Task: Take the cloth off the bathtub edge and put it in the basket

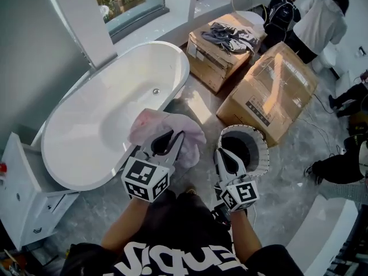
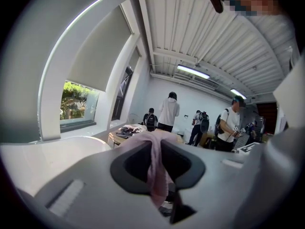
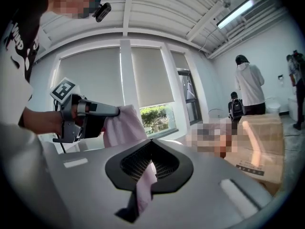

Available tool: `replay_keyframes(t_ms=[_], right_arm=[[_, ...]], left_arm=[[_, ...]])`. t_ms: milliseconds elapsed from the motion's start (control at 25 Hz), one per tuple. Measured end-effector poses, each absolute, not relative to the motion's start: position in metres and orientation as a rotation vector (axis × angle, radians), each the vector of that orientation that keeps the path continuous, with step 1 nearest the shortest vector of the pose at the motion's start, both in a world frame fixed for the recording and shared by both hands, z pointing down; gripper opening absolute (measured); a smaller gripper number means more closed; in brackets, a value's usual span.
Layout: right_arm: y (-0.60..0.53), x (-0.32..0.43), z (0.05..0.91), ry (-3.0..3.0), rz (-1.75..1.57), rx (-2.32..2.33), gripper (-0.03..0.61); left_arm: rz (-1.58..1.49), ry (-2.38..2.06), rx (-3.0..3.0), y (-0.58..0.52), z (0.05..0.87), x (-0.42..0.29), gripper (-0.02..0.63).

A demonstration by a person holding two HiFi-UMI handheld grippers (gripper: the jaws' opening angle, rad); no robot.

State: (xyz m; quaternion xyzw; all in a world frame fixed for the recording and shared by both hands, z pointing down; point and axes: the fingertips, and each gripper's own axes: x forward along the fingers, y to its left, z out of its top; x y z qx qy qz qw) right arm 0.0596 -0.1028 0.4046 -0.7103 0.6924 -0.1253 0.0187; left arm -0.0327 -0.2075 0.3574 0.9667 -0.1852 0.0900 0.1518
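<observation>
A pale pink cloth hangs bunched in the air between the white bathtub and the round basket with a white frilled rim. My left gripper is shut on the cloth; a fold runs down between its jaws. My right gripper hovers over the basket's near left rim. In the right gripper view a strip of the cloth is pinched in its jaws, and the cloth's bulk hangs from the left gripper just beyond.
Two cardboard boxes stand past the basket, the farther one topped with grey clothes. Several people are at the far right. A white cabinet sits left of the tub. A cable lies on the grey floor.
</observation>
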Motion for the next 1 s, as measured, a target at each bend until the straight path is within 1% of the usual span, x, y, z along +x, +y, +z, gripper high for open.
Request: replay_keyframes(t_ms=[440,1000], right_arm=[[-0.054,0.107,0.367,1.907,-0.232,-2.399,0.006],[-0.001,0.137,0.357,1.739,-0.194,-2.503,0.006]], left_arm=[[0.228,-0.267,2.887,-0.165,0.325,0.023,0.054],[0.186,-0.075,2.895,-0.124,0.303,0.064,0.054]])
